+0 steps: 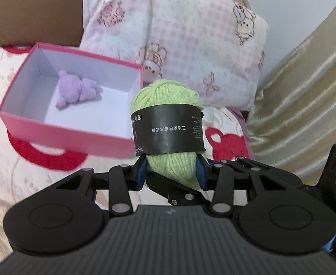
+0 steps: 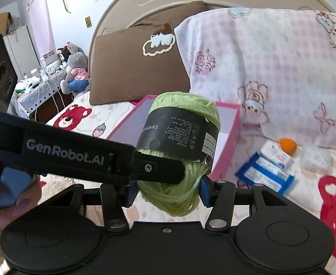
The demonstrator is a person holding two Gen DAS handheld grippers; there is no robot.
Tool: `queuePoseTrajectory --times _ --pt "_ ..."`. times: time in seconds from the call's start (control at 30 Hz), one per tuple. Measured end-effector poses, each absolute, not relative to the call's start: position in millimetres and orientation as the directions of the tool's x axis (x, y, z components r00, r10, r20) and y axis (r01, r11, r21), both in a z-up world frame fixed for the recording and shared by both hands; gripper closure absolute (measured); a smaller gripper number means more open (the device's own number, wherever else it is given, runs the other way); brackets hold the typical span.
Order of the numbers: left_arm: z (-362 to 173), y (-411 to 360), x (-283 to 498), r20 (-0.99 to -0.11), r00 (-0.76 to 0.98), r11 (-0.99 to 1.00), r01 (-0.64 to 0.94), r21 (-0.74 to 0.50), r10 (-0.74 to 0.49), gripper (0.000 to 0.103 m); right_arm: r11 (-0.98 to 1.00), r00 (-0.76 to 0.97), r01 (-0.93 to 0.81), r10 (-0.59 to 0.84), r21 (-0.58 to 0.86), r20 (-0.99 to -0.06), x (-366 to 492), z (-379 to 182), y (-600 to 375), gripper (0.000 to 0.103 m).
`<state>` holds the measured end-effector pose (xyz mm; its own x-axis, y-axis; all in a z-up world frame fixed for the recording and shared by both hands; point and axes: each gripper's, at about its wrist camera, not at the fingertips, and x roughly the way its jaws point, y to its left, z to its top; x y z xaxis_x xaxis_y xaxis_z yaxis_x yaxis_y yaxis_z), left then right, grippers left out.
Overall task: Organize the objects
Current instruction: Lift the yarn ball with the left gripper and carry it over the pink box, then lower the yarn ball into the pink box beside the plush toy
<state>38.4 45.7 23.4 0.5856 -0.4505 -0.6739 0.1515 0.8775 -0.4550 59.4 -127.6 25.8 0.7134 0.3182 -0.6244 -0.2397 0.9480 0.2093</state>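
Both tools on one yarn ball, above the bed.
I see left tool [image 1: 170, 171] and right tool [image 2: 166, 191] pinching the green yarn ball [image 1: 166, 105] beside the pink box [image 1: 60, 123] holding a purple plush [image 1: 76, 89].

A light green yarn ball [image 1: 165, 96] is banded in black; the box [image 1: 60, 123] is coloured pink outside, white inside.

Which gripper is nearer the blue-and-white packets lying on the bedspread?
Right. The right gripper grips the black-banded green yarn ball with the blue-and-white packets just to its right; the left gripper grips the same ball from the opposite, left side.
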Motion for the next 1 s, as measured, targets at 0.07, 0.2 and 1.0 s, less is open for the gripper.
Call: queuePoseTrajectory --times 0.07,0.2,1.0 --pt "23 52 49 -0.667 0.600 0.879 0.142 -0.454 -0.442 0.061 0.946 0.714 -0.240 0.323 0.217 -0.621 73 26 -126 0.046" --pt "18 67 77 -0.666 0.603 0.875 0.120 -0.469 -0.439 0.060 0.945 0.713 -0.226 0.326 0.237 -0.621 101 22 -123 0.046" --pt "-81 123 208 -0.662 0.575 0.816 0.016 -0.578 -0.481 0.059 0.962 0.683 -0.097 0.250 0.254 -0.686 222 -62 -107 0.049"
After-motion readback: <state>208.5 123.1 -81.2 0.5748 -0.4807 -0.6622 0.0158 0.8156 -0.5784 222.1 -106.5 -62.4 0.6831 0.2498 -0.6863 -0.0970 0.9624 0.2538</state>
